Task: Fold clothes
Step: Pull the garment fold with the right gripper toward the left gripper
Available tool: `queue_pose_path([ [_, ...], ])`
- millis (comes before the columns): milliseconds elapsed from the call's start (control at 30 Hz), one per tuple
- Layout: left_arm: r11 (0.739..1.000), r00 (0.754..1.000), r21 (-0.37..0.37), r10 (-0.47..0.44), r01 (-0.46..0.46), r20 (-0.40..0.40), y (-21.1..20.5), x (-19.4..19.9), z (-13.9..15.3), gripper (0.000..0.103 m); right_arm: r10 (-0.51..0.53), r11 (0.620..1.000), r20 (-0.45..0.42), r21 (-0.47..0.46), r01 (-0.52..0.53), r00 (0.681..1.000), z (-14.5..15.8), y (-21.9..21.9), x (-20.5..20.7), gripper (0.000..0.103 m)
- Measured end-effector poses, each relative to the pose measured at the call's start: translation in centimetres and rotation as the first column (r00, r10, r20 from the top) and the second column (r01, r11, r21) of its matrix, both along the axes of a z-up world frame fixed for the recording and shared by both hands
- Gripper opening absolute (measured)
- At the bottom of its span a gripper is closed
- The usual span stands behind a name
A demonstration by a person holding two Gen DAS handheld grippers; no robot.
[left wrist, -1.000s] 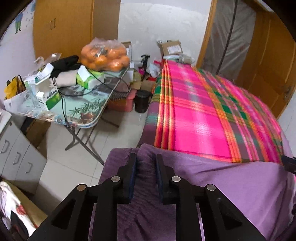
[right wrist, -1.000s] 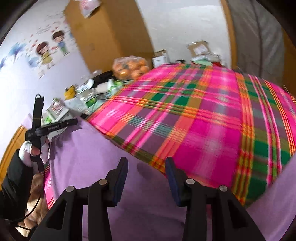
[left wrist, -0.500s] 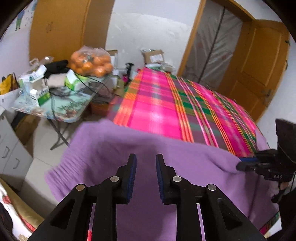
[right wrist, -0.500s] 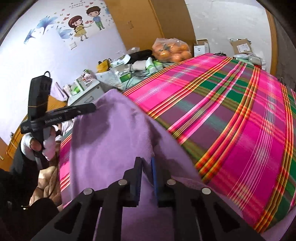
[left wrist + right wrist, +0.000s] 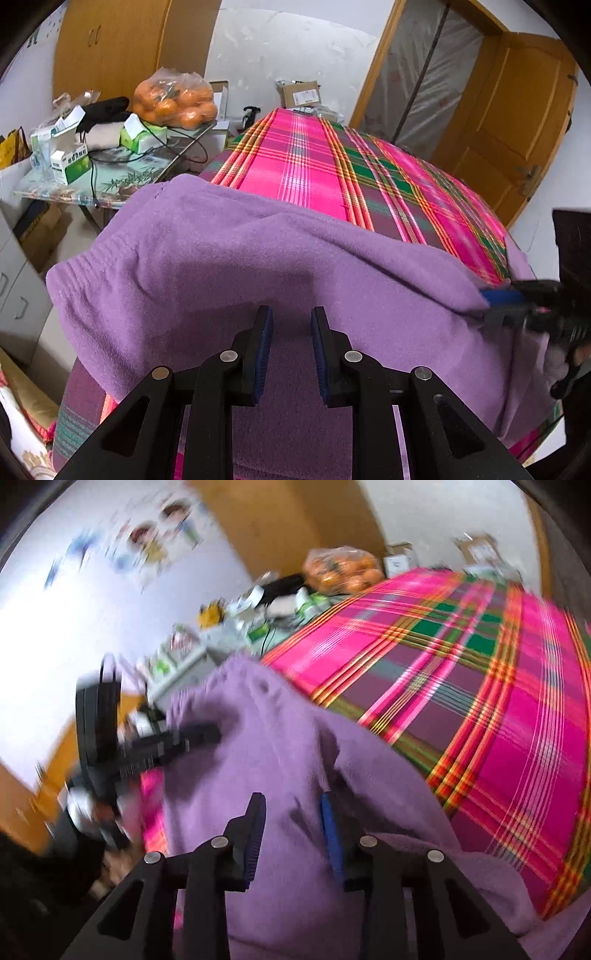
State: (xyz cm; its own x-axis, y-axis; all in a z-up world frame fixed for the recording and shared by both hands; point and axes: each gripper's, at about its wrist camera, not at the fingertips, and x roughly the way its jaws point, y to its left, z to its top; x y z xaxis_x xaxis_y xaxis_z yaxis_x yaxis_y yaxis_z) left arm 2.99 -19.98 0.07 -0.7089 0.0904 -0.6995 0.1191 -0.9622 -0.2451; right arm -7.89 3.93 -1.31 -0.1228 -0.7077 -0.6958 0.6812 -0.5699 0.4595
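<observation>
A purple knit sweater [image 5: 258, 266] lies spread over the near end of a bed with a pink plaid blanket [image 5: 332, 173]. My left gripper [image 5: 291, 350] hovers just above the sweater's near part with its jaws slightly apart and nothing between them. My right gripper [image 5: 291, 838] is open over a raised fold of the sweater [image 5: 277, 738]. The right gripper also shows at the right edge of the left wrist view [image 5: 517, 306], at the sweater's right edge. The left gripper shows blurred in the right wrist view [image 5: 166, 742].
A glass folding table [image 5: 110, 173] left of the bed holds boxes, cables and a bag of oranges [image 5: 173, 99]. White drawers [image 5: 18, 288] stand at the near left. Wooden doors [image 5: 517, 122] are behind the bed on the right.
The sweater was flung forward and now lies spread on the bed. My right gripper, shut half a second ago, has opened. The left gripper's jaws have widened slightly.
</observation>
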Motion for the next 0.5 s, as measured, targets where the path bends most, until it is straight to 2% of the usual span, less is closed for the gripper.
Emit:
queue_pose_path([
  [100, 1.0, 1.0, -0.011, 0.0, -0.001, -0.011, 0.1, 0.2, 0.0, 0.022, -0.09, 0.992, 0.177, -0.069, 0.103, 0.98, -1.4, 1.1, -2.4, 0.033],
  [233, 1.0, 1.0, 0.003, 0.001, -0.001, -0.021, -0.1, 0.3, -0.1, 0.022, -0.103, 0.962, 0.384, -0.197, 0.19, 0.917, -2.9, 2.7, -3.9, 0.033],
  [300, 1.0, 1.0, 0.009, 0.001, -0.001, -0.022, -0.1, 0.3, -0.1, 0.022, -0.112, 0.947, 0.47, -0.215, 0.237, 0.876, -3.7, 2.9, -4.6, 0.033],
  [500, 1.0, 1.0, 0.023, 0.003, -0.002, -0.027, -0.3, 0.2, -0.2, 0.022, -0.161, 0.95, 0.518, -0.151, 0.275, 0.84, -4.7, 1.2, -6.1, 0.029],
])
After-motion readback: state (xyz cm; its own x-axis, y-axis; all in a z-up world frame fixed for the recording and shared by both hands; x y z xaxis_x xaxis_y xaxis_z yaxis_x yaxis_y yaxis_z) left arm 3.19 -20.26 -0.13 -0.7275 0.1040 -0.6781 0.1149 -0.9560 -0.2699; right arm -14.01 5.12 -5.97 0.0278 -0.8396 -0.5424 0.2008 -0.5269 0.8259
